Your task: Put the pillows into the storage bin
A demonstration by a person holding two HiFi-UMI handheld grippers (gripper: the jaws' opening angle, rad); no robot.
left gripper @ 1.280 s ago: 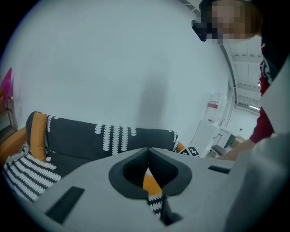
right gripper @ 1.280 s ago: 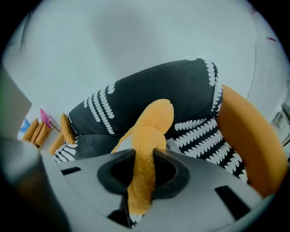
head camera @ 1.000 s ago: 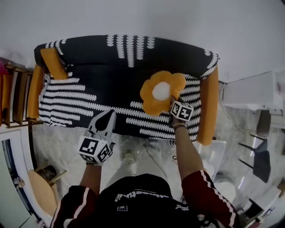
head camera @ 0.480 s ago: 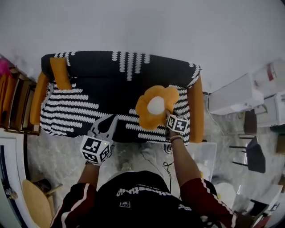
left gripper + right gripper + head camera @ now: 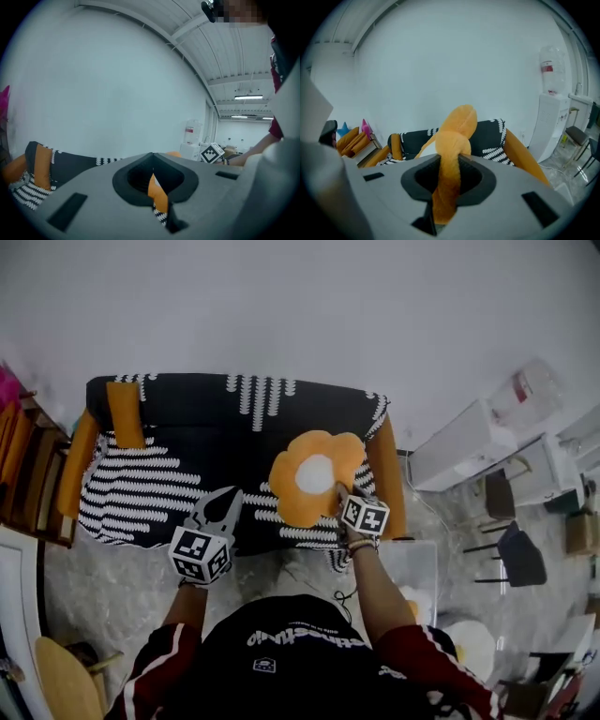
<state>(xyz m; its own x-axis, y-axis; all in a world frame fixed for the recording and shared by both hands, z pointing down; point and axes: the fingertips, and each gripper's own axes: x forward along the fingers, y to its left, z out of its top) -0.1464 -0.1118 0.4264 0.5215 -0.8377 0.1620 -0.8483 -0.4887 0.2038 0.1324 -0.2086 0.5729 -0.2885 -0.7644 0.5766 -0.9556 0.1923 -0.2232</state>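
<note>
An orange flower-shaped pillow (image 5: 314, 476) with a white centre hangs over the front right of the black-and-white sofa (image 5: 178, 442). My right gripper (image 5: 339, 495) is shut on its edge; in the right gripper view the orange pillow (image 5: 449, 176) is pinched between the jaws. My left gripper (image 5: 223, 507) hovers at the sofa's front edge, shut and holding nothing. A second, oblong orange pillow (image 5: 125, 413) leans in the sofa's left corner and also shows as the oblong pillow (image 5: 43, 166). A clear storage bin (image 5: 420, 557) stands on the floor by my right arm.
The sofa has orange arms (image 5: 386, 474). A shelf (image 5: 26, 470) stands to its left. White appliances (image 5: 464, 442) and dark chairs (image 5: 511, 554) stand to the right. A wooden chair (image 5: 66, 681) is at my near left. A white wall lies behind the sofa.
My right gripper has carried the flower pillow off the seat toward the sofa's front edge. The whole view has drawn back and turned right. The left gripper stays shut.
</note>
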